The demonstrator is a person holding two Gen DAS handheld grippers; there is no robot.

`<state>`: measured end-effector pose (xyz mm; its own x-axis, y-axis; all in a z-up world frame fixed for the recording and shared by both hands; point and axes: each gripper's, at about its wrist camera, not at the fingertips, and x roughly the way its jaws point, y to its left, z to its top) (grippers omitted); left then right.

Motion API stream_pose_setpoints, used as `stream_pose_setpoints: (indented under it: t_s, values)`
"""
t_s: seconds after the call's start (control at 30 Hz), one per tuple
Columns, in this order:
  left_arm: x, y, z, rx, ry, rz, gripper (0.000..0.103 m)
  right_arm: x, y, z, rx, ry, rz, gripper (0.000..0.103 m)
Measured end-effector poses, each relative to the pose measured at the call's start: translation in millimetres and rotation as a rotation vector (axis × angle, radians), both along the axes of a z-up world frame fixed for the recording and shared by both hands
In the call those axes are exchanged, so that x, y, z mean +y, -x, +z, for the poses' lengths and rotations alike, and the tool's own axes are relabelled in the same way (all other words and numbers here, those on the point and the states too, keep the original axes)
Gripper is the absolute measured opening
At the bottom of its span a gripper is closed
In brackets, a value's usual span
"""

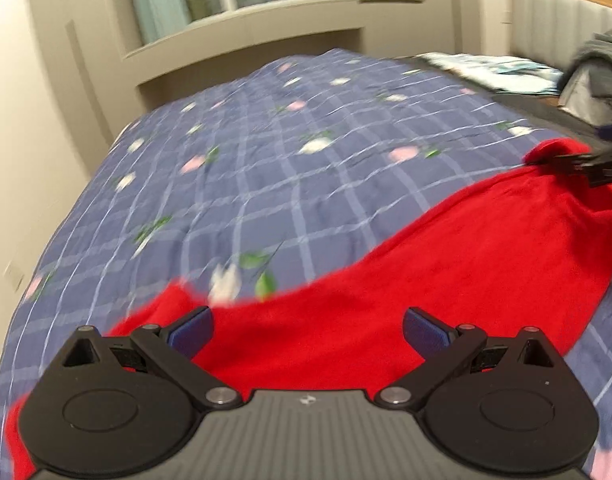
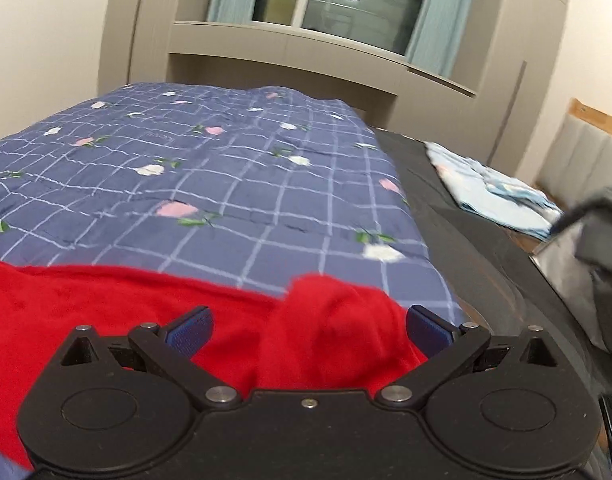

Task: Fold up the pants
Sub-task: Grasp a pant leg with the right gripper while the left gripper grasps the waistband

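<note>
Pants (image 1: 446, 264) lie on the quilt (image 1: 266, 160); pillow (image 2: 494, 196) behind right.

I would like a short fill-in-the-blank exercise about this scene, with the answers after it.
1. The pants are ____ in colour.
2. They lie on a blue checked quilt printed with ____.
3. The left gripper has its jaws ____.
4. A bunched part of the pants sits between the fingers of the ____ gripper.

Answers: red; flowers; open; right

Red pants (image 1: 446, 280); blue quilt (image 1: 266, 152), white grid, pink-white flowers; teal curtains (image 2: 430, 12); blue gripper pads (image 2: 194, 330).
</note>
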<state>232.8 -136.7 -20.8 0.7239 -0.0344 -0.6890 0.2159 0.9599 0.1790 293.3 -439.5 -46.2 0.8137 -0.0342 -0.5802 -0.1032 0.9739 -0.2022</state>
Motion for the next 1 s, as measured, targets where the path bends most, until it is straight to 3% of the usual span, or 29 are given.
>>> stream_pose_setpoints:
  t_s: [0.13,0.23,0.27,0.3,0.33,0.5,0.67,0.73,0.8,0.9,1.0]
  values:
    - [-27.5,-28.0,0.8,-0.026,-0.023,-0.133,0.103,4.4,-31.7,-3.0,0.038,0.045,0.01,0.097]
    - [-49.4,-40.4,-2.7,-0.04,-0.04,-0.248,0.102,-3.7,-42.6,-4.7,0.079,0.049,0.007,0.058]
    - [-55.4,-43.9,-3.9,-0.043,-0.044,-0.286,0.102,-8.4,-42.2,-4.2,0.08,0.042,-0.002,0.033]
    - [-60.3,-47.9,-5.5,-0.046,-0.045,-0.313,0.096,-15.7,-39.9,-2.3,0.074,0.026,-0.016,0.016]
    - [-64.5,-52.1,-7.4,-0.041,-0.044,-0.333,0.087,-24.4,-35.4,0.4,0.055,0.002,-0.038,0.012]
    - [-75.2,-69.7,-20.1,0.025,-0.008,-0.392,0.08,-84.6,5.6,8.5,-0.052,-0.196,-0.191,0.011]
    - [-82.4,-79.7,-32.4,0.097,-0.027,-0.414,0.074,-131.9,24.1,-15.3,-0.006,-0.35,-0.274,0.019]
    - [-81.8,-84.1,-34.4,0.135,-0.01,-0.413,0.064,-142.8,27.0,-20.5,-0.002,-0.401,-0.28,0.023]
    - [-81.0,-89.5,-35.8,0.184,0.025,-0.411,0.057,-149.6,26.9,-22.3,0.007,-0.433,-0.274,0.046]
    - [-82.3,-96.2,-36.1,0.219,0.043,-0.403,0.055,-155.9,22.1,-23.2,0.01,-0.465,-0.263,0.065]
    - [-84.3,-104.2,-38.9,0.268,0.053,-0.402,0.041,-161.5,15.6,-24.4,0.016,-0.493,-0.28,0.062]
